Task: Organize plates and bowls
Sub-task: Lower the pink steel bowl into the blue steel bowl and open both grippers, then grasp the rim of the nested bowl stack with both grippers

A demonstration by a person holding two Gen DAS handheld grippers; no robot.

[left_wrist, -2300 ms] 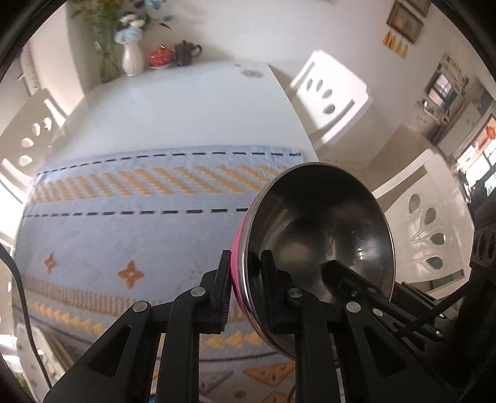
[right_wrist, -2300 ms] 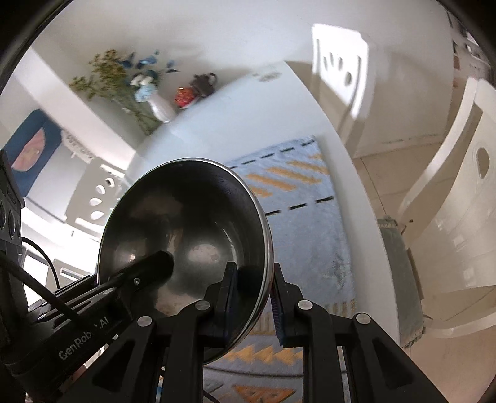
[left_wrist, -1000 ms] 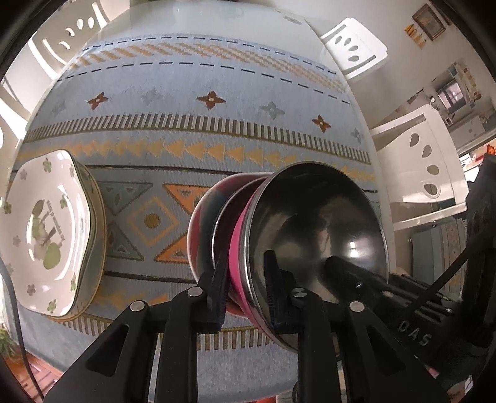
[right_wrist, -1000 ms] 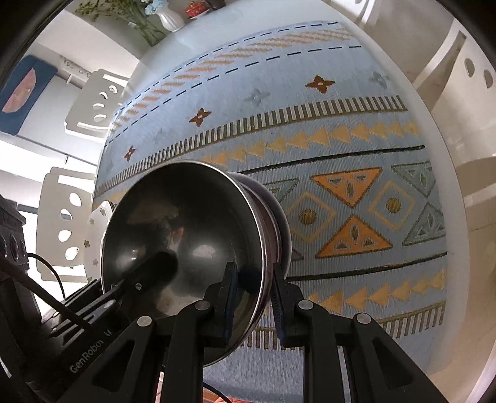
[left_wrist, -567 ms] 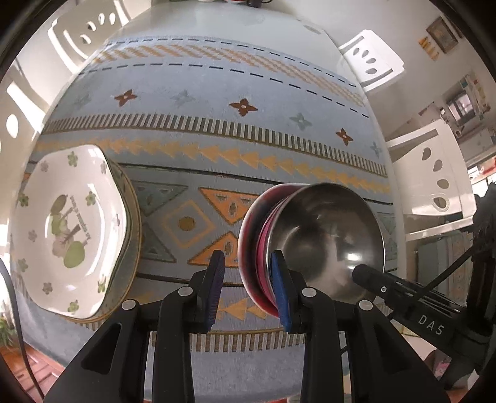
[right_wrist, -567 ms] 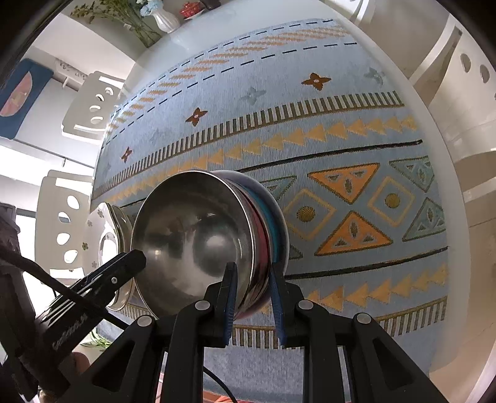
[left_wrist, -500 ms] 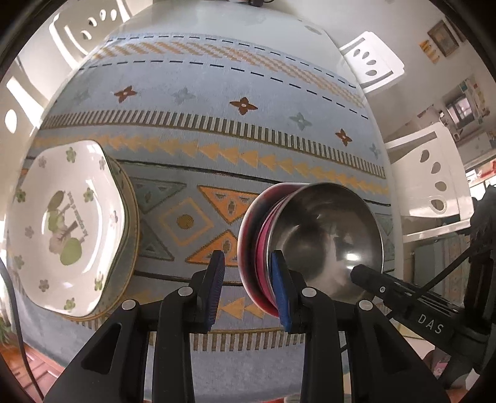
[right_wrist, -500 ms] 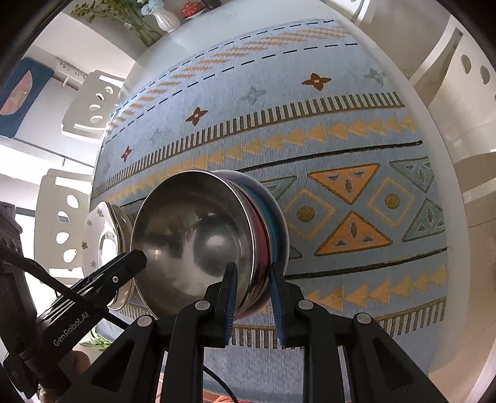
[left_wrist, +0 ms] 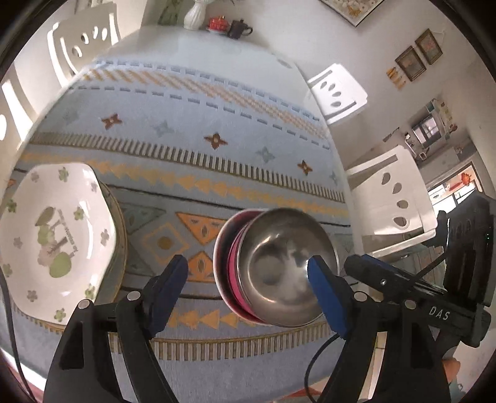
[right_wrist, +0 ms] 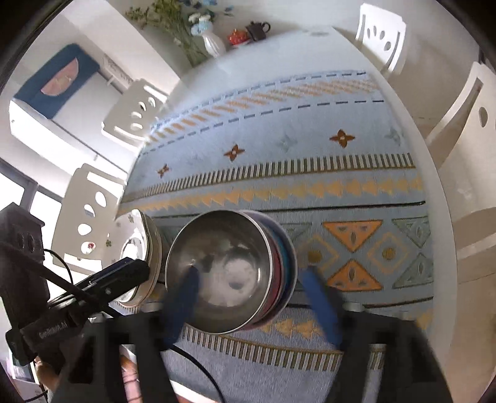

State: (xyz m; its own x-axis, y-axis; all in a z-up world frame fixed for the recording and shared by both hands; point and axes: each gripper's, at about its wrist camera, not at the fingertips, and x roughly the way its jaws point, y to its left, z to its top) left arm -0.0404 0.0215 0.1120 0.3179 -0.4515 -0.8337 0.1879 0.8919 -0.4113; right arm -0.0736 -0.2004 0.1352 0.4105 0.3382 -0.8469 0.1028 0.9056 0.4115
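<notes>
Left gripper (left_wrist: 248,279) and right gripper (right_wrist: 251,297) jaws are opening, clear of the stacked steel bowl (left_wrist: 282,269); floral plate (left_wrist: 52,238) at 9 o'clock.

Bowl stack (left_wrist: 279,272) sits on the cloth (left_wrist: 192,124) near the desk's (left_wrist: 198,40) front edge, top bowl (right_wrist: 223,269) nested in the ones beneath. Left of it, just apart, the plate stack (left_wrist: 52,238). Both claws hang above the bowls, left claw (left_wrist: 248,285) and right claw (right_wrist: 251,307) each opening astride a rim, pads clear. Far end: vase (left_wrist: 195,15), teapot (left_wrist: 237,29). Chairs (left_wrist: 393,210) flank both sides.
</notes>
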